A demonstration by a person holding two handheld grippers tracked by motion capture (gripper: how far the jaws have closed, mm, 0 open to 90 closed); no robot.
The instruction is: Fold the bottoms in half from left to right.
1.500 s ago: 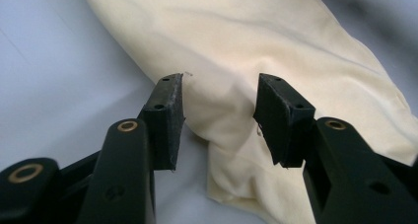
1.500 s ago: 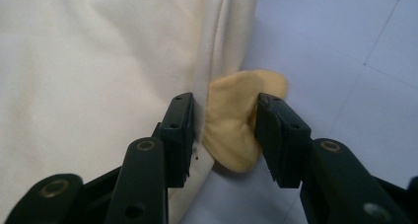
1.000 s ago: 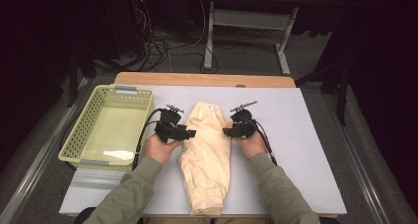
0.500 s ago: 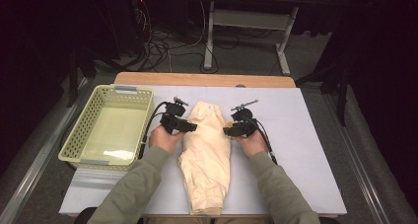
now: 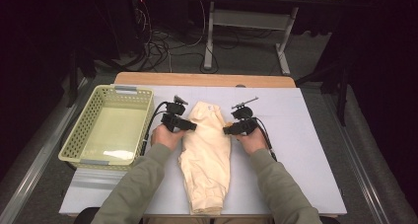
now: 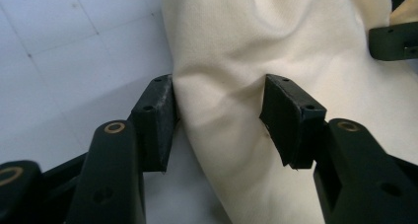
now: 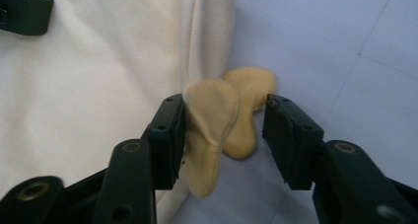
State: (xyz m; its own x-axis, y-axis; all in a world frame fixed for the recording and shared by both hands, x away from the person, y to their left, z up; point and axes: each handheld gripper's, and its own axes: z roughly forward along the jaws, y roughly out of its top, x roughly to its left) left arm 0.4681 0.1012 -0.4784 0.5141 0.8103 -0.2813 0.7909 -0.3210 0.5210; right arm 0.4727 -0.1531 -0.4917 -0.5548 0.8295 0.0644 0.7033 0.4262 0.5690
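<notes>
Table (image 5: 305, 150): I see white top, dark room, basket (image 5: 111, 130) at left.
Garment (image 5: 207, 155): cream, soft, limp, lying mid-table.
Left tongs (image 6: 217, 118): half open, straddling its edge fold.
Right tongs (image 7: 224, 130): half open around tan flap (image 7: 212, 130); I'd pinch there.

Left of table: the yellow basket (image 5: 108, 128) stands there, its high walls block a low pass; the left gripper (image 5: 190, 127) is near its right wall.
Middle: the cream garment (image 5: 207, 160) lies long from far to near, between both grippers.
Right of table: the white table top (image 5: 300, 150) is bare beside the right gripper (image 5: 227, 131), a hand passes freely.
Far edge: a bare strip lies behind the garment.
</notes>
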